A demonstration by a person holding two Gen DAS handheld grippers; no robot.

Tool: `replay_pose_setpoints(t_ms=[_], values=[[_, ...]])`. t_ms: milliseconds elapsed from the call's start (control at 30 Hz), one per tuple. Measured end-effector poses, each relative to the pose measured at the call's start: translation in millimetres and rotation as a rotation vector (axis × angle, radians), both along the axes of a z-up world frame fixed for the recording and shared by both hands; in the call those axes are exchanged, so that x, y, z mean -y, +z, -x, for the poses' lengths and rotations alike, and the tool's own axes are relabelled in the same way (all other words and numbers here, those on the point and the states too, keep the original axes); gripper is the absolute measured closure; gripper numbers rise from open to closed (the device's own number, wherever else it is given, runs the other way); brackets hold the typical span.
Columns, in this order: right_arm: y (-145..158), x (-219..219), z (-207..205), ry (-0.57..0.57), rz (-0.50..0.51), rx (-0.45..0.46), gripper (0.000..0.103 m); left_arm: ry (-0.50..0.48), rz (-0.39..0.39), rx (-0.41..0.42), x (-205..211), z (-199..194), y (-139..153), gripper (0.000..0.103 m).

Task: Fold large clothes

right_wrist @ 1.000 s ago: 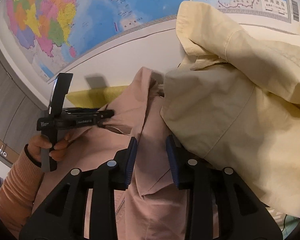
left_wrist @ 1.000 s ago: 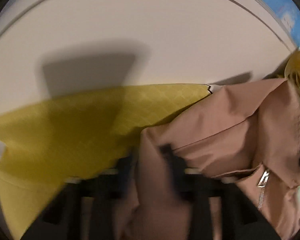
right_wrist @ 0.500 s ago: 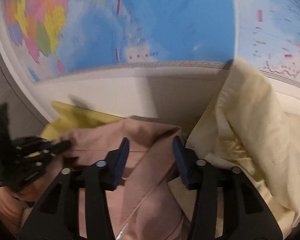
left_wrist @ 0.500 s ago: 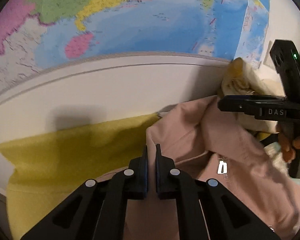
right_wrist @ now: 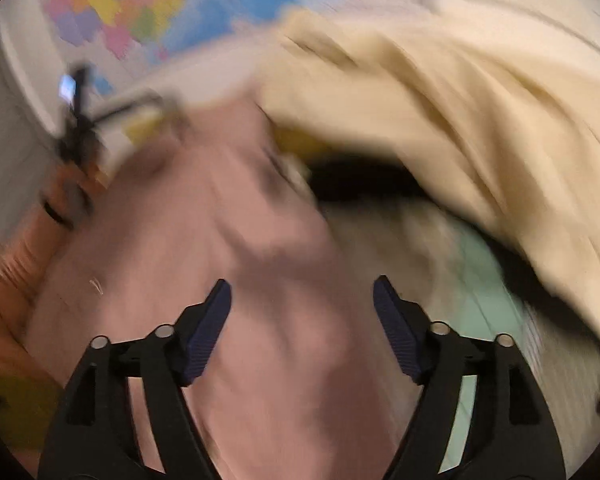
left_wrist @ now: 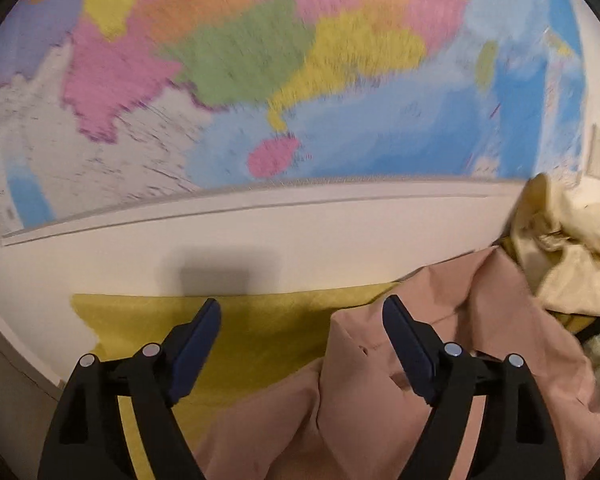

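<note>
A dusty-pink jacket (left_wrist: 452, 364) lies crumpled on a yellow cloth (left_wrist: 252, 340) by the wall. My left gripper (left_wrist: 302, 312) hangs above its left edge, jaws opening wide; the fabric lies below, the pads off it. In the blurred right wrist view the same pink jacket (right_wrist: 228, 240) fills the lower middle. My right gripper (right_wrist: 302, 292) is over it, jaws opening, nothing pressed between the pads. The other gripper (right_wrist: 78, 120) and an orange sleeve (right_wrist: 16, 264) show at the left.
A cream-yellow garment (right_wrist: 440, 120) is heaped at the right, also the cream garment (left_wrist: 568, 256) in the left wrist view. A pale green item (right_wrist: 488, 292) lies under it. A coloured wall map (left_wrist: 284, 64) hangs above a white wall band (left_wrist: 260, 236).
Both grippers let go of the pink jacket and opened wide. The left one rose and tilted up toward the map. The right one swung sideways over the jacket, blurring its view.
</note>
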State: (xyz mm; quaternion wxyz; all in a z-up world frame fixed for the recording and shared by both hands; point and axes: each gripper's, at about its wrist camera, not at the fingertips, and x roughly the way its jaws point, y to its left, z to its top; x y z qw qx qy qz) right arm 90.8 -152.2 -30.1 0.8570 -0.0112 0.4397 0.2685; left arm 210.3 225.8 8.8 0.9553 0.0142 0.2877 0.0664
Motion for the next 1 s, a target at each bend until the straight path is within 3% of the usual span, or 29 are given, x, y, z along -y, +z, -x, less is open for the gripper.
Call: replay_pose_setpoints(t_ms=[100,167,233,267,367,400,467,600,667,733,833,867,900,933,967,1000], values=[[-34,53,38,-0.123,0.014,-0.112,0.024,-0.046,0.004,0.008,17,33,0,0.018],[-44,72,59,-0.151,0.019,-0.130,0.024,-0.099,-0.006,0.009,31,48,3,0.017],[-54,83,79,-0.160,0.020,-0.152,0.031,-0.142,-0.009,0.002,45,65,-1,0.016],[-56,84,83,-0.153,0.023,-0.154,0.038,-0.162,-0.006,0.001,38,80,3,0.015],[-56,70,98,-0.098,0.047,-0.118,0.100,-0.223,-0.014,-0.014,46,108,-1,0.015],[-54,68,100,-0.103,0.038,-0.112,0.102,-0.248,-0.020,-0.025,58,112,-4,0.015],[-39,73,100,-0.125,0.028,-0.071,0.102,-0.276,-0.025,-0.042,64,117,-10,0.015],[38,111,97,-0.266,-0.015,0.130,0.102,-0.339,-0.043,-0.067,89,121,-18,0.015],[63,130,90,-0.301,-0.023,0.184,0.102,-0.371,-0.054,-0.082,106,123,-24,0.015],[70,139,80,-0.334,0.006,0.188,0.102,-0.415,-0.066,-0.118,126,123,-35,0.015],[39,128,57,-0.316,0.045,0.091,0.097,-0.456,-0.113,-0.169,156,119,-56,0.015],[27,132,57,-0.310,0.052,0.066,0.089,-0.473,-0.111,-0.191,165,117,-62,0.015],[12,128,52,-0.300,0.062,0.037,0.066,-0.484,-0.108,-0.210,173,115,-68,0.015],[4,128,51,-0.312,0.060,0.025,0.054,-0.495,-0.114,-0.225,183,113,-75,0.015],[-2,135,55,-0.331,0.059,0.026,0.034,-0.501,-0.113,-0.231,189,112,-78,0.015],[-5,143,59,-0.347,0.071,0.035,0.030,-0.509,-0.106,-0.239,193,110,-80,0.015]])
